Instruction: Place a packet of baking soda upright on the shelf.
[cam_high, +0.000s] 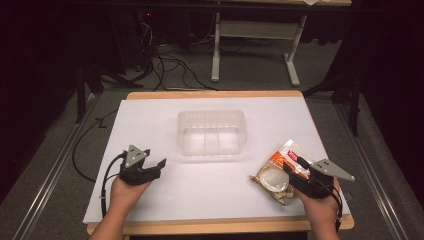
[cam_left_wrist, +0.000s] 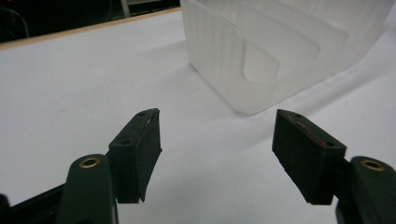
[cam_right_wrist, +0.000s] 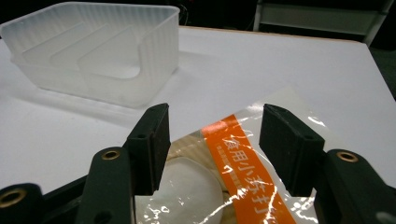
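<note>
The left gripper (cam_left_wrist: 217, 154) rests with jaws apart near the translucent ribbed plastic bin (cam_high: 211, 131). The right gripper (cam_right_wrist: 212, 149), jaws apart, straddles a clear orange-striped snack packet (cam_right_wrist: 243, 182).

Black tongs (cam_high: 161, 164) with ribbed pads (cam_left_wrist: 142, 154), brass screws, grey plates.

The table (cam_high: 150, 115) has a white top with a pale wooden edge showing along its far and near sides. It stands on grey carpet floor (cam_high: 45, 165). At twelve o'clock, beyond the table, a light-grey metal desk frame (cam_high: 255, 35) stands on two feet. Black cables (cam_high: 170, 65) lie tangled on the floor at eleven o'clock. Metal rails (cam_high: 380, 190) run along the floor at both sides. The surrounding room is dark.
</note>
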